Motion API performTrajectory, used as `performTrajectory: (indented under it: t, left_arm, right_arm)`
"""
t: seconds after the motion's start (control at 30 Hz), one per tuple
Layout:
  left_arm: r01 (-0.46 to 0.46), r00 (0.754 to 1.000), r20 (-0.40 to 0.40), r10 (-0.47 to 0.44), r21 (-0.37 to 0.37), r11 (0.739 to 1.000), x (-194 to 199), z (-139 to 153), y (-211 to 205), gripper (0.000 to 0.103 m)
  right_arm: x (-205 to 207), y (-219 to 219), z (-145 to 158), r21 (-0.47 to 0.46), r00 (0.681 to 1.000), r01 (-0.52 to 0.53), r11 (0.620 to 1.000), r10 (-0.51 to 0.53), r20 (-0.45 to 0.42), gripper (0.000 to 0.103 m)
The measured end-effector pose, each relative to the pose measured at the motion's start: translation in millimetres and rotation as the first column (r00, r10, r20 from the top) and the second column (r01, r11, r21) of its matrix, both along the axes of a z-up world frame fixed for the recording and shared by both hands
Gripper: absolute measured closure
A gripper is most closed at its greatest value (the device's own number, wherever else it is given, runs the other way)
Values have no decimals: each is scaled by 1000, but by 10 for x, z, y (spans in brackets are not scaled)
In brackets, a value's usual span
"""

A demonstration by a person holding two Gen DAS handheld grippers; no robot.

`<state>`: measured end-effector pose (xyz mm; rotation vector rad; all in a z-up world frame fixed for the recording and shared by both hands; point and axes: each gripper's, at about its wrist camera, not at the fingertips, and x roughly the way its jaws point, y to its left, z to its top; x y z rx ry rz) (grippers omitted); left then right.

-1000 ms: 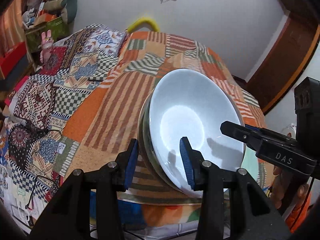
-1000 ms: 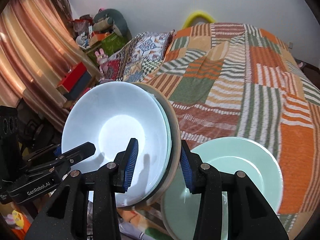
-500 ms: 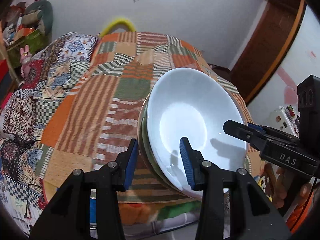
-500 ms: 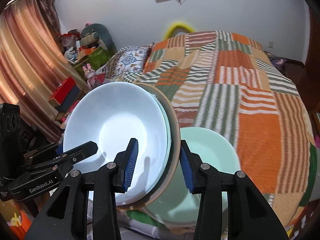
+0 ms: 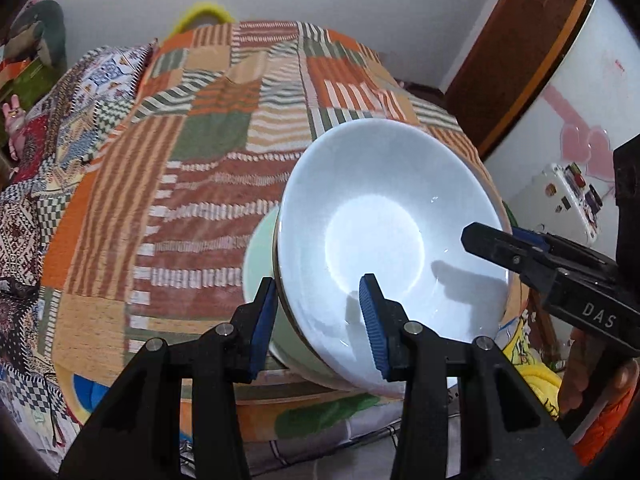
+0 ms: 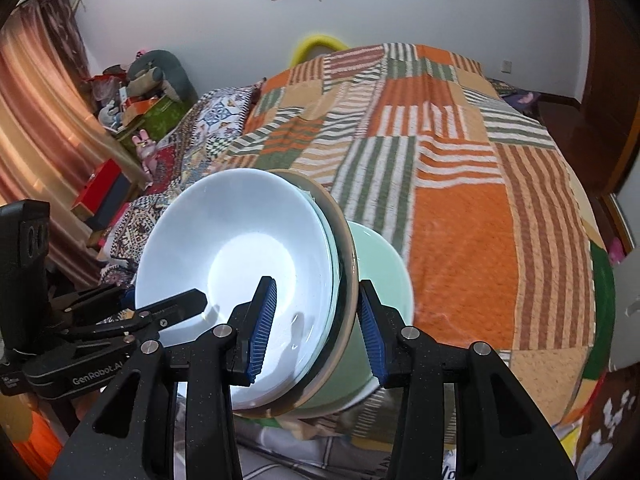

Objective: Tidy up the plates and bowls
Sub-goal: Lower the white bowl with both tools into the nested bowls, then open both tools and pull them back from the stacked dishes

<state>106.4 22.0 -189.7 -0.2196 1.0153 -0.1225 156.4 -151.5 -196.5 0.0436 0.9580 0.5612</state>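
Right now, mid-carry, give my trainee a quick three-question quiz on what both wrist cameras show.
1. True or false: the stack of dishes topped by the white ceramic bowl is gripped at its rim by both the left tool and the right tool.
2. What lies just behind the stack on the striped patchwork bedspread? A) a pale green round plate B) a red mug C) a steel pot
3. Fill in: the dish directly under the white bowl, seen at the stack's edge in the right wrist view, has a ____ coloured rim.

Key: 1 true; 2 A, the pale green round plate; 3 tan, on the tan-rimmed plate.
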Motion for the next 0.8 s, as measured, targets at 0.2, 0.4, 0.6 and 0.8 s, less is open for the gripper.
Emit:
performTrajectory:
  t: [0.2, 0.4, 0.6, 0.8]
  left_arm:
    - [21, 999, -36, -20, 14, 1000, 101, -162, -66, 61]
    - [28, 999, -20, -28, -13, 1000, 166, -176, -31, 61]
    - [10, 1000, 4, -10, -44, 999, 212, -162, -13, 60]
    - [5, 1000, 15, -5, -17, 1000, 213, -143, -38, 57]
  right_arm:
    - [58, -71, -140, -8, 999, 20, 1000, -20, -38, 65]
    - [104, -102, -235, -8, 998, 39, 999, -39, -57, 65]
    - [98, -107, -333, -23, 998, 27, 999, -28, -64, 63]
    - [106, -151, -363, 4, 997, 19, 1000, -19, -78, 63]
